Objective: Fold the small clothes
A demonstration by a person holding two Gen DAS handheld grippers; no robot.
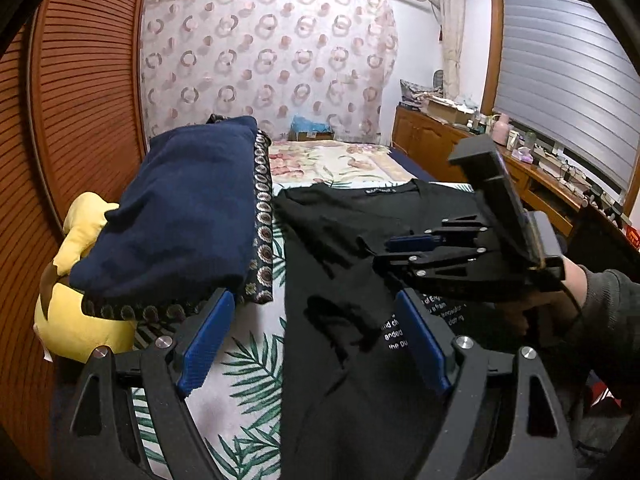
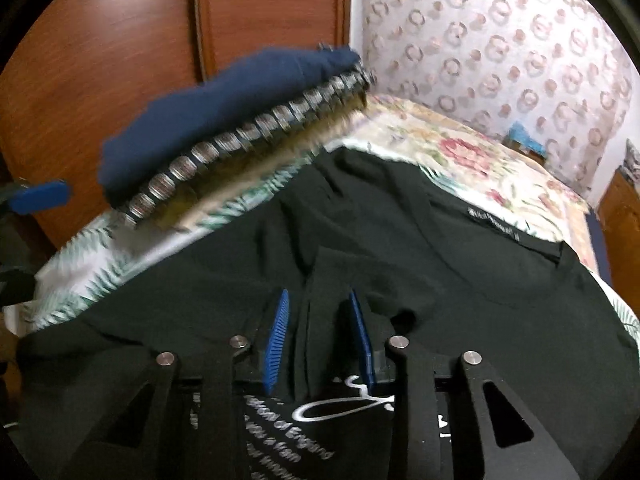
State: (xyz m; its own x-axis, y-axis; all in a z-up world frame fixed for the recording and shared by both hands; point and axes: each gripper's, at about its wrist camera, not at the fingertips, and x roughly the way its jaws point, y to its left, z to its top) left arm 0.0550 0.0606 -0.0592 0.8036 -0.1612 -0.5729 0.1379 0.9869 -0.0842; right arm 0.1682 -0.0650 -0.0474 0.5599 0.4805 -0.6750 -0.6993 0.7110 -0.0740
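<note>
While the black shirt (image 1: pixel 340 248) lay spread on the bed (image 1: pixel 248 380), the left claw (image 1: pixel 316 344) hung wide apart above its left edge, gripping nothing, one pad over the sheet and one over the cloth. Further right, the right claw (image 2: pixel 320 336) stood narrowed over a raised fold of the shirt (image 2: pixel 400 240); whether its pads pressed it was unclear. Beside the shirt sat a stack of folded clothes (image 1: pixel 172 208).

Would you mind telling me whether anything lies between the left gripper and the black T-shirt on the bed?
Nothing visible does. The left gripper hangs open directly over the black T-shirt, with only air between its pads and the cloth. The folded navy pile sits off to the side, clear of the approach.
</note>
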